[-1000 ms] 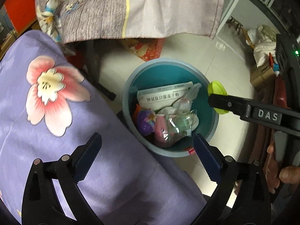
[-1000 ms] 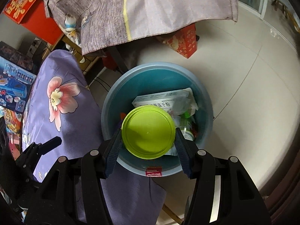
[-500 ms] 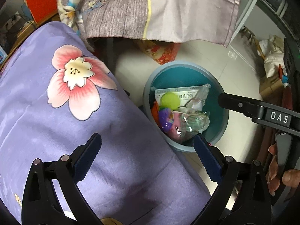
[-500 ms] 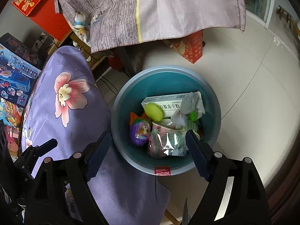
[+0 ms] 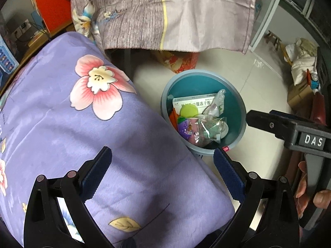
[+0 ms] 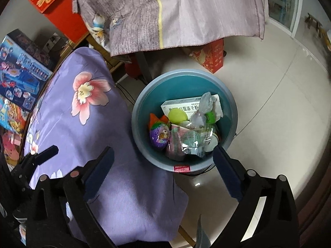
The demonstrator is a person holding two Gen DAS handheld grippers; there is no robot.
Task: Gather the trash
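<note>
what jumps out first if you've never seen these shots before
The round blue bin on the pale floor, heaped with trash: a lime-green lid lying against a white box, with a purple egg-shaped wrapper nearer the gripper. To its left, a purple cloth with a big pink flower. The right gripper, its jaws opening, holds nothing above the bin.

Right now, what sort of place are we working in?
Likely a lived-in room at home: a floral purple bedcover, a trash bin on the tiled floor, and toy boxes stacked alongside.
</note>
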